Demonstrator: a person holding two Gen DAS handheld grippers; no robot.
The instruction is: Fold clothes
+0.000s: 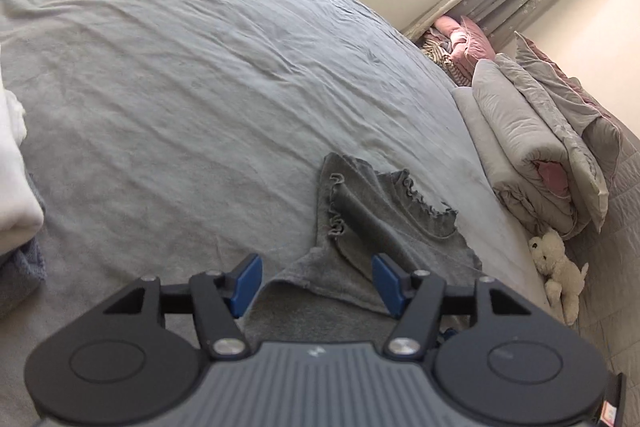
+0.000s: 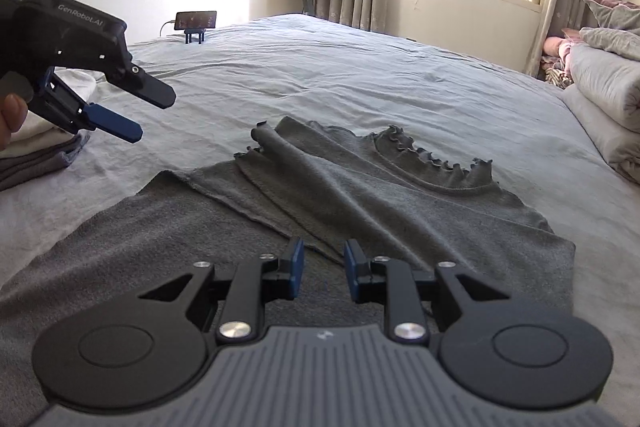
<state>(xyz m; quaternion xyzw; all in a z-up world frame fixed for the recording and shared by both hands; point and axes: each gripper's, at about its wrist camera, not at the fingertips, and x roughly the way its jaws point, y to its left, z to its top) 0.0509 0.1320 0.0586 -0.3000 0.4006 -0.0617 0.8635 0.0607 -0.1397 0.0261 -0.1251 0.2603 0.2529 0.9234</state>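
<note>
A white plush bear (image 1: pixel 558 269) lies at four o'clock; a dark phone on a stand (image 2: pixel 196 21) at eleven o'clock on the grey-sheeted bed (image 2: pixel 320 75).

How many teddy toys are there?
1. A white stuffed toy lies beside the bed, below the folded quilts. Others may be hidden behind the bedding.

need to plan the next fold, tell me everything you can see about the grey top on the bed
The grey top looks like soft knit, with a frilled neckline and frilled sleeve cuff. It lies flat on the bed sheet, partly folded: one side and its sleeve are turned over across the middle. Neither the left gripper nor the right gripper holds it; both are open above it.
</note>
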